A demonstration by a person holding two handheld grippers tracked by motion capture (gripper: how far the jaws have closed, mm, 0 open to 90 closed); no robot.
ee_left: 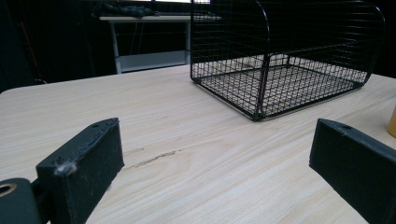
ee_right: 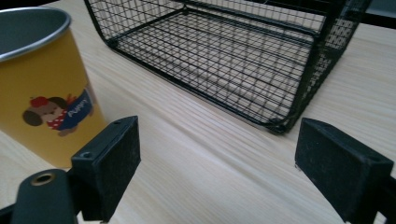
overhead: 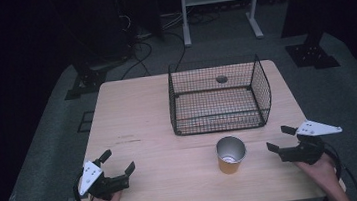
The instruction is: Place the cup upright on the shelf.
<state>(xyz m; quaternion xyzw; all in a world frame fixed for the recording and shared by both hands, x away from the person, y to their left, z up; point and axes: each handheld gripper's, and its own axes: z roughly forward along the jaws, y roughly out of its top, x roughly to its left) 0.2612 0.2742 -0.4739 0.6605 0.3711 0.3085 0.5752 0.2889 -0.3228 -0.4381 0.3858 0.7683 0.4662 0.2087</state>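
Note:
An orange-yellow cup with a metal rim stands upright on the wooden table, just in front of a black wire basket. The basket's near side is open and nothing lies in it. My left gripper rests open near the table's front left corner, far from the cup. My right gripper is open at the front right, a short way to the right of the cup. In the right gripper view the cup shows a cartoon dog and stands left of the jaws. A sliver of the cup shows in the left gripper view.
The basket stands at the table's middle back, with a small dark round mark on the table behind it. A white metal frame and cables lie on the dark floor beyond. Bare tabletop spans the left half.

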